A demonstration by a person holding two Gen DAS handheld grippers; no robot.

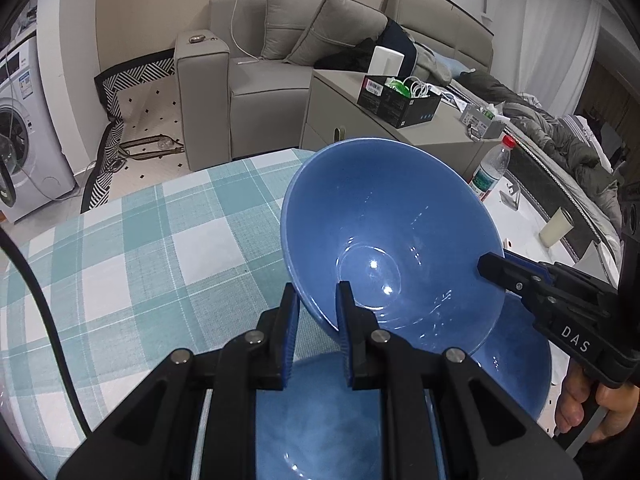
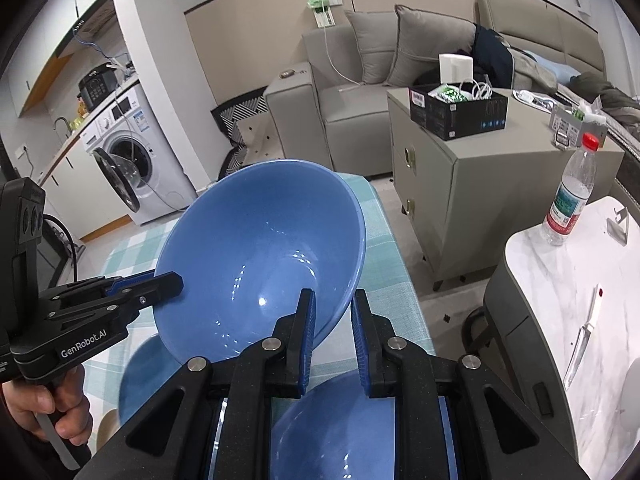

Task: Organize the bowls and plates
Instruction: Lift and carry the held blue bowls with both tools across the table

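bowls are the whole story right now. big blue bowl (image 1: 384, 240) hangs tilted in the air over the checked tablecloth (image 1: 120, 240), pinched on opposite sides of its rim. left gripper (image 1: 318, 304) has its jaws narrowed onto the near rim, one finger inside the bowl, one outside. right gripper (image 2: 334, 308) does the same on its own side, and from the left wrist view its tip reaches over the far edge. under all this sit more blue dishes: a second bowl (image 1: 320, 420) right below the left gripper, and a further blue piece (image 1: 520, 360) just beside it, partly hidden, so whether it is bowl or plate i cannot tell. judging by that, the sorting is underway but not finished; the raised bowl has no resting place yet, and it looks bound for the ones beneath. water bottle (image 2: 568, 196) and a knife (image 2: 580, 344) stand well apart on the marble side table (image 2: 600, 280).
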